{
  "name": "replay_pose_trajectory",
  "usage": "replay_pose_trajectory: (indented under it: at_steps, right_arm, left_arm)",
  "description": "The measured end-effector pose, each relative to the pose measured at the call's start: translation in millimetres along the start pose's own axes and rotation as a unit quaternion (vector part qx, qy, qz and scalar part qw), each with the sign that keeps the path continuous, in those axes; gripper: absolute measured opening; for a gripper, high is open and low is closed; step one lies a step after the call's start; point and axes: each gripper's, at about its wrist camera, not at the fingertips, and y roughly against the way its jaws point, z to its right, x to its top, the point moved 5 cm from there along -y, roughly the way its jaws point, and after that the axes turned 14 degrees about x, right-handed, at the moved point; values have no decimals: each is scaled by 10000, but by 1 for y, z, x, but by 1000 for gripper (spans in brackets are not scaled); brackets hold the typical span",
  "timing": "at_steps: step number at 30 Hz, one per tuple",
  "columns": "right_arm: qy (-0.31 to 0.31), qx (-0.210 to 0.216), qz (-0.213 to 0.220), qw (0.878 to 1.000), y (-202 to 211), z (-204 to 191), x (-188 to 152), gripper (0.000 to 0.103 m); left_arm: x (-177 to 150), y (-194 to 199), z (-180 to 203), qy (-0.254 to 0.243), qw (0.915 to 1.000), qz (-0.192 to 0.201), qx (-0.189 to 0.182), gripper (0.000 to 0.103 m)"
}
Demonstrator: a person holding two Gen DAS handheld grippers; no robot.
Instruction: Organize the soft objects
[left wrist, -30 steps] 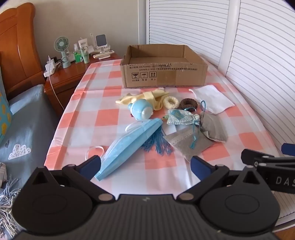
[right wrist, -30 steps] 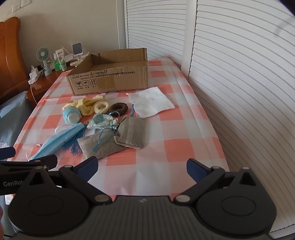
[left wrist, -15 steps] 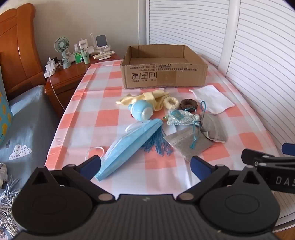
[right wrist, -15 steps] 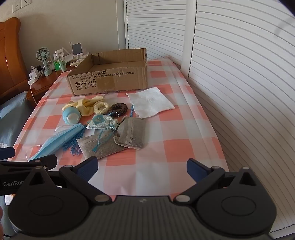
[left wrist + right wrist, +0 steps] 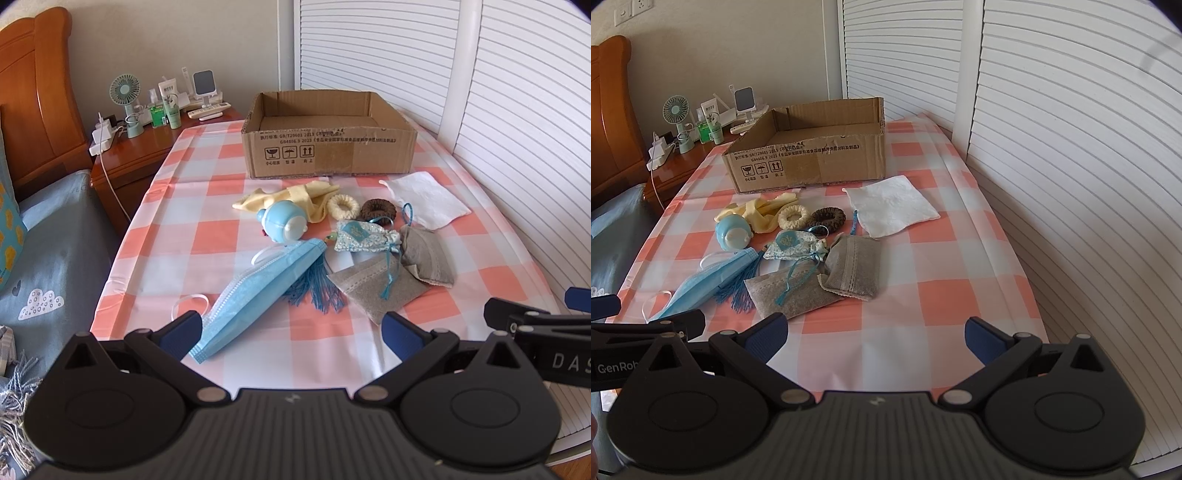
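Soft things lie in a cluster on the checked tablecloth point(image 5: 214, 243): a blue face mask point(image 5: 258, 291), a blue round toy point(image 5: 284, 223), a yellow cloth point(image 5: 295, 197), a cream hair tie point(image 5: 343, 206), a brown hair tie point(image 5: 378, 209), a white cloth point(image 5: 426, 201), a patterned pouch point(image 5: 364, 236) and two grey sachets point(image 5: 380, 291) point(image 5: 855, 266). An open cardboard box point(image 5: 328, 147) stands behind them with nothing visible inside. My left gripper point(image 5: 291, 332) is open at the near table edge, just before the mask. My right gripper point(image 5: 875, 334) is open at the near edge, right of the cluster.
A wooden nightstand point(image 5: 136, 155) at the back left carries a small fan point(image 5: 125, 103), bottles and chargers. A bed with grey bedding point(image 5: 48, 258) lies left of the table. White louvred doors point(image 5: 1052, 147) run close along the right side.
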Motion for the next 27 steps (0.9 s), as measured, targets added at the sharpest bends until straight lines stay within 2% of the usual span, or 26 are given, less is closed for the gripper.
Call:
replay_pose_trajectory:
  at_steps: [27]
  right_arm:
    - [-1,-6,16,10000,2,3,4,103]
  left_arm:
    - [1,0,-1,-1,10000,3,2,102]
